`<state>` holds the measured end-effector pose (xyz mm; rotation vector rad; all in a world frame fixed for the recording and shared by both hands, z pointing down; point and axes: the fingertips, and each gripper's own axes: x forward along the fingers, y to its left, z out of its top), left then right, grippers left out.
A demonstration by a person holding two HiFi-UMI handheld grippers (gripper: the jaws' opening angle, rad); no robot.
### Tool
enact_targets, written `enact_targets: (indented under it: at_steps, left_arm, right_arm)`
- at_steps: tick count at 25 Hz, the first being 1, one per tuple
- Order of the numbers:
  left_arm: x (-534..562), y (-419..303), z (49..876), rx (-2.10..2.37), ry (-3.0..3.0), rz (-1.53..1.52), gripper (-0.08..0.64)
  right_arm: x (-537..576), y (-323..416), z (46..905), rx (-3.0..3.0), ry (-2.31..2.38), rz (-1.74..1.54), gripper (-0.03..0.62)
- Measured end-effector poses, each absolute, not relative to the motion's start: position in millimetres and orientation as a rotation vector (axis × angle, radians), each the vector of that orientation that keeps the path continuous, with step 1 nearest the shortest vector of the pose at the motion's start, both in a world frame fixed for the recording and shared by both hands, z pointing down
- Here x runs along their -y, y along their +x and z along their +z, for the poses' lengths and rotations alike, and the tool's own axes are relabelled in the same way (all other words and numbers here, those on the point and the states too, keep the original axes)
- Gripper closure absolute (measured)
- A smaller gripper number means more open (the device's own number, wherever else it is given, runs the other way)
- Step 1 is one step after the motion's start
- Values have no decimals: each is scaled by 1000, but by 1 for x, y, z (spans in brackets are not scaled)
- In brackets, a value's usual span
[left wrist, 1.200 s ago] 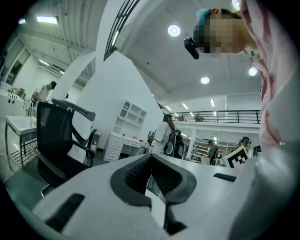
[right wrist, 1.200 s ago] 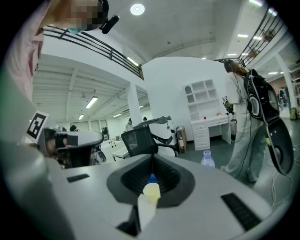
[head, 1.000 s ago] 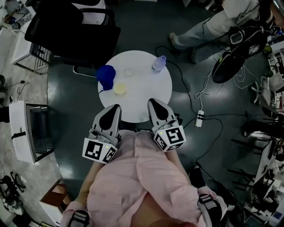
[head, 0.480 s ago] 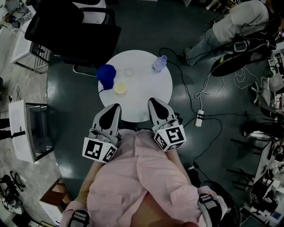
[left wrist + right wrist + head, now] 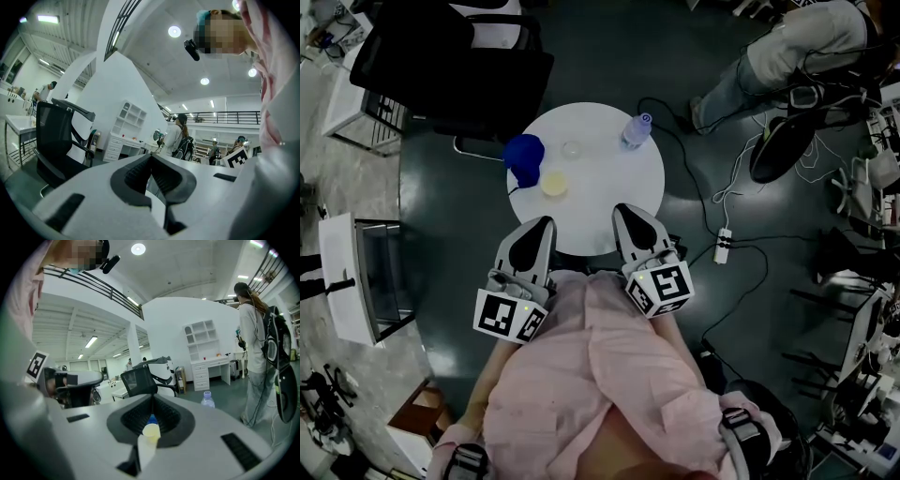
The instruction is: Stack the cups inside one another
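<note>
The round white table [image 5: 609,192] carries three cups, all apart. The left gripper [image 5: 546,223] and right gripper [image 5: 622,210] hover at its near edge, both clenched and empty. The blue cup [image 5: 524,156] looks the best base. One gripper should open and lift the yellow cup [image 5: 553,186] by its wall, then the clear cup [image 5: 572,150].

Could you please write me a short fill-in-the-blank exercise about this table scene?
The white table is ____ in shape.
The cup at its left edge is coloured ____.
The left claw and right claw are both ____.
The bottle stands nearer the ____ claw.
Missing words: round; blue; shut; right.
</note>
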<state>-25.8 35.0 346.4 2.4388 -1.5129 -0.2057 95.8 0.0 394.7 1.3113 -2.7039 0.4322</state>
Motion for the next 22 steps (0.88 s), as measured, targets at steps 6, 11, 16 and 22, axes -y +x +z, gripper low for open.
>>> enact_targets:
  at_steps: [6, 11, 16, 22]
  left_arm:
    - [-36, -26, 345, 1502, 2440, -212, 541]
    - [-38, -28, 346, 1506, 2429, -220, 541]
    - [-39, -32, 347, 1518, 2416, -229, 541]
    - [-41, -35, 346, 1530, 2407, -236, 541]
  right_arm:
    - [-2, 96, 393, 2701, 1318, 433, 557]
    - [-3, 94, 393, 2701, 1311, 436, 557]
    - [-3, 92, 395, 2702, 1296, 439, 557]
    - [-5, 91, 394, 2704, 1296, 440, 557]
